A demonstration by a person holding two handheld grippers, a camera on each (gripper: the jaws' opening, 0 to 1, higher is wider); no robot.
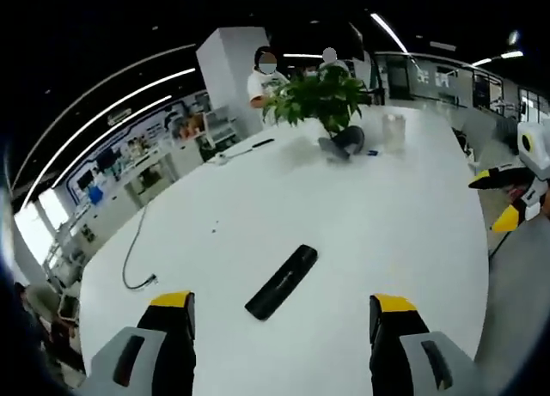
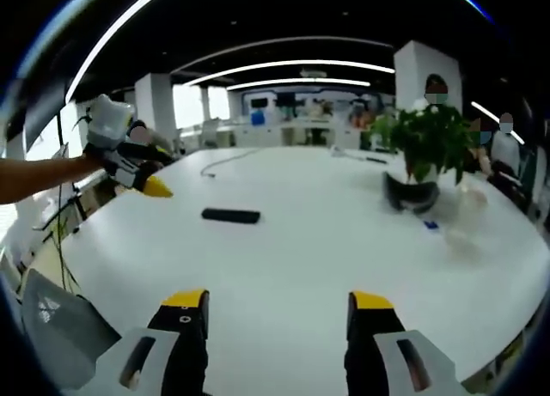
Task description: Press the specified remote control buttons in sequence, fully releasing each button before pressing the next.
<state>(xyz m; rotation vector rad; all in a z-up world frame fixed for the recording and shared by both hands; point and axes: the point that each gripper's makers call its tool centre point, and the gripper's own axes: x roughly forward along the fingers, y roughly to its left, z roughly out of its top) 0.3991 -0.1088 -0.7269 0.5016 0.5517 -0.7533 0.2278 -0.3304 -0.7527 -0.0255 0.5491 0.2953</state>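
A black remote control lies flat on the white table, slanted, just ahead of my left gripper, whose yellow-tipped jaws stand wide open with nothing between them. In the right gripper view the same remote lies further off, left of centre. My right gripper is open and empty above the table's near part. The left gripper comes into the right gripper view from the left, held by a hand. The right gripper shows at the right edge of the left gripper view.
A potted green plant in a dark pot stands at the table's far end, beside a clear container. A thin cable trails over the table's left side. Two people stand behind the plant. Chairs sit along the table's edge.
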